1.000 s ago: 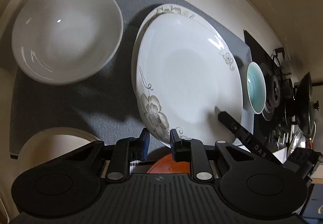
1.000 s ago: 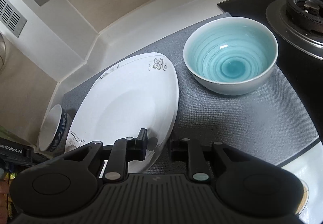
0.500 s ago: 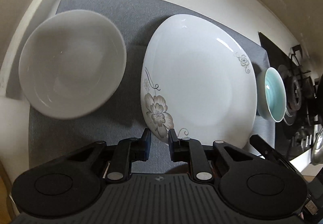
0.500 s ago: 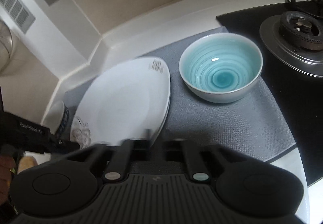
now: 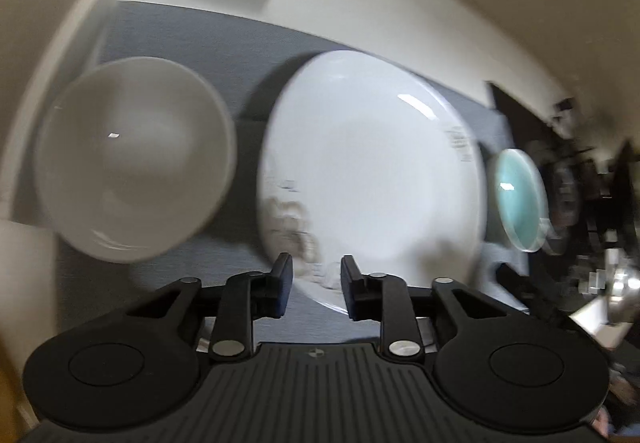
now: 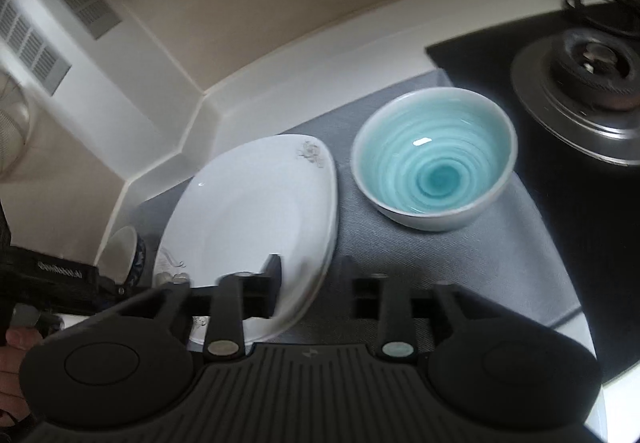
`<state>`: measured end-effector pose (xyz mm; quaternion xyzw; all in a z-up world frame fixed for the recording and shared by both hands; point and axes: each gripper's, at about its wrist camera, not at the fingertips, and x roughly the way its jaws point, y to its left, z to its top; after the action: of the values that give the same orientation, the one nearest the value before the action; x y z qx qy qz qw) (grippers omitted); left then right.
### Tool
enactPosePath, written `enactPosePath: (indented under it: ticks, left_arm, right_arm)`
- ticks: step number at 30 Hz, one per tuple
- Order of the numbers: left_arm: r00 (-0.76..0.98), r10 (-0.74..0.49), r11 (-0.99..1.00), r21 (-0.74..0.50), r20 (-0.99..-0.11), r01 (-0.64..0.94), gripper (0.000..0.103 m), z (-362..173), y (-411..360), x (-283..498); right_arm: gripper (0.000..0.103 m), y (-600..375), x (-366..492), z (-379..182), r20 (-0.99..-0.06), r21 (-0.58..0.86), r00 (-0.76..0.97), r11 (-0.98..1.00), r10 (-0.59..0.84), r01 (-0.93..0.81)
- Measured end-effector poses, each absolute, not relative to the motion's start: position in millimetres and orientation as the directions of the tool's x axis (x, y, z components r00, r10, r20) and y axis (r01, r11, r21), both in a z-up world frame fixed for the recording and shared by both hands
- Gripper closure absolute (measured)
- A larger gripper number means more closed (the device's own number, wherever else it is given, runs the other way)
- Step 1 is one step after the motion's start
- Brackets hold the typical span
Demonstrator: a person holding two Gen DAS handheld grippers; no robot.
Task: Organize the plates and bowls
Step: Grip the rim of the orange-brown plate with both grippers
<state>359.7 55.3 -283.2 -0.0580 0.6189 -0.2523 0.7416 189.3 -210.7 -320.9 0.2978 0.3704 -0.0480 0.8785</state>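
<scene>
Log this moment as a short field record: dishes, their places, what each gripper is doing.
surface: grey mat beside a gas burner
plates: white floral plate, apparently stacked on another, mid-mat
bowls: white bowl left of the plates; teal bowl right of them, empty
left gripper: open, holding nothing, at the plate's near rim
right gripper: open, holding nothing, over the plate's right edge
image: motion blur
</scene>
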Motion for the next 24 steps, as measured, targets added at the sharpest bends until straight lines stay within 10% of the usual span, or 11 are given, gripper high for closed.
enactPosePath:
  ticks: [4,6,11,13,17,24]
  left_arm:
    - [0.136,-0.432,0.872,-0.375,-0.891,0.316,0.079,-287.5,51.5,359.7]
    - [0.144,-0.418,0.882,-0.363,-0.897,0.300,0.094,-291.0,52.0,362.3]
    - [0.119,-0.427,0.878,-0.379,-0.897,0.294,0.094,-290.9,53.6,362.0]
    - [0.116,-0.410,0.879,-0.357,-0.905,0.315,0.094,-286.1,51.2,355.4]
    - [0.107,-0.380,0.875,-0.320,-0.919,0.363,0.077,-274.7,47.3,331.1]
    - [0.123,-0.295,0.862,-0.208,-0.948,0.462,0.058,-267.6,33.3,287.4]
  right_arm:
    - [0.100,-200.4,203.7,-330.7,-0.724,0.453,0.673,0.842,0.155,0.294]
    - [0.100,-197.1,208.1,-332.3,-0.731,0.420,0.670,0.860,0.132,0.290]
    - [0.100,-199.3,213.9,-330.5,-0.741,0.400,0.660,0.869,0.121,0.290]
    - [0.094,-200.5,207.3,-327.3,-0.749,0.409,0.650,0.862,0.128,0.300]
    - [0.040,-189.6,174.8,-325.3,-0.773,0.383,0.615,0.887,0.156,0.256]
    - [0.040,-154.1,128.2,-341.3,-0.807,0.390,0.544,0.899,0.229,0.201]
